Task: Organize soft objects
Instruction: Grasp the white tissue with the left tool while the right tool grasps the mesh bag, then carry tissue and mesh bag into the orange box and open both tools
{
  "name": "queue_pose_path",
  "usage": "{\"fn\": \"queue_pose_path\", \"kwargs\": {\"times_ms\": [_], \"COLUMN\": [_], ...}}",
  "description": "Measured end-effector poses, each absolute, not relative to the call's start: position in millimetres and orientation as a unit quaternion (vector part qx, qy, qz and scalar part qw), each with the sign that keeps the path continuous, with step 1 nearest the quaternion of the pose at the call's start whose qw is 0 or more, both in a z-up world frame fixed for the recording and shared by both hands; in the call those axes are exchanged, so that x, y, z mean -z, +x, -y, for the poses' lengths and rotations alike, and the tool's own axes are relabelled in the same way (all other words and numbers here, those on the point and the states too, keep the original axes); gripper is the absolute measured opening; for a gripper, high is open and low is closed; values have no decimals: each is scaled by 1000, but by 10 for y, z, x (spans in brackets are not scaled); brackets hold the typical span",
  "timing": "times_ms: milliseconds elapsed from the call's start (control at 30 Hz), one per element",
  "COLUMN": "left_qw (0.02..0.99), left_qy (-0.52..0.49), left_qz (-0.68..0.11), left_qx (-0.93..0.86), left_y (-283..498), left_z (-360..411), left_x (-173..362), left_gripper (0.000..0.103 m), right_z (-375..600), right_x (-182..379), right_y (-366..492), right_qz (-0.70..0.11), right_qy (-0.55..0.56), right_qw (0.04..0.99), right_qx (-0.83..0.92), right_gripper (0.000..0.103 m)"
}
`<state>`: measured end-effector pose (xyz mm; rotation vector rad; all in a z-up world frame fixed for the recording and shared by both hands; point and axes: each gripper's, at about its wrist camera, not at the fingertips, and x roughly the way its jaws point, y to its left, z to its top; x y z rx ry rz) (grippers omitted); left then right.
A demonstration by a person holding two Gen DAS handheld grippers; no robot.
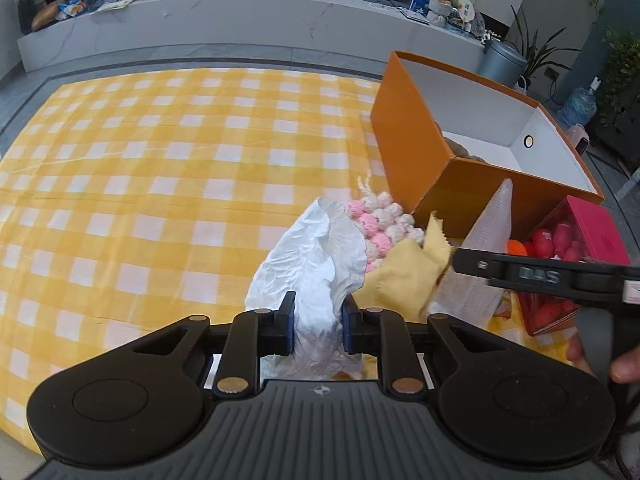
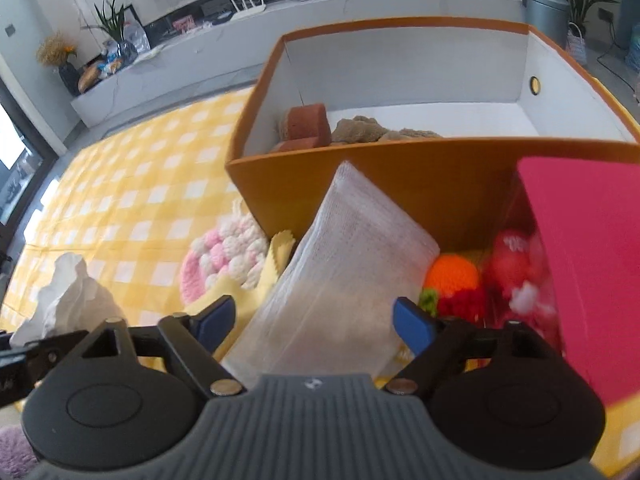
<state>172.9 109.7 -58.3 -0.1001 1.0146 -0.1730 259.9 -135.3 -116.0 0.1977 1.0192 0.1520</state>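
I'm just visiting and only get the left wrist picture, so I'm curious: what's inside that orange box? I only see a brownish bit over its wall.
Observer: The right wrist view looks into the orange box: a reddish-brown sponge block lies against its left wall.
Operator: Anything else in there?
Observer: A tan plush toy lies right beside the sponge.
Operator: And the other gripper, is it grabbing something?
Observer: No, the right gripper is open, its blue pads on either side of a white mesh pouch.
Operator: What is the orange thing by the red box?
Observer: A crocheted orange ball, beside the pouch.
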Motion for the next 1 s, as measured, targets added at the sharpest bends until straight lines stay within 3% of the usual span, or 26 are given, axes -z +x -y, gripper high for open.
{"fn": "queue_pose_path", "kwargs": {"times_ms": [167, 267, 300, 333, 400, 1000], "left_qw": [868, 869, 870, 871, 873, 912], "left_qy": [-57, -56, -59, -62, -63, -46], "left_qz": [-485, -483, -482, -481, -477, -375], "left_qx": [88, 86, 84, 82, 76, 158], "left_y": [1744, 1722, 1712, 1698, 1660, 1301], "left_z": [-1079, -1098, -1109, -1120, -1131, -578], "left_x": [629, 639, 632, 623, 588, -568], "left_gripper": [23, 23, 23, 23, 23, 20], "right_z": [1382, 1441, 1472, 1501, 1535, 2086], "right_x": [1268, 1274, 1265, 1254, 1202, -49], "right_y": [2656, 2666, 2661, 2652, 2601, 1929], "right_qz": [-487, -484, -482, -482, -478, -377], "right_qy": [79, 76, 81, 85, 87, 107], "right_qw": [867, 868, 868, 868, 869, 906], "right_qx": [-72, -79, -82, -85, -88, -160], "right_gripper": [55, 29, 12, 4, 0, 0]}}
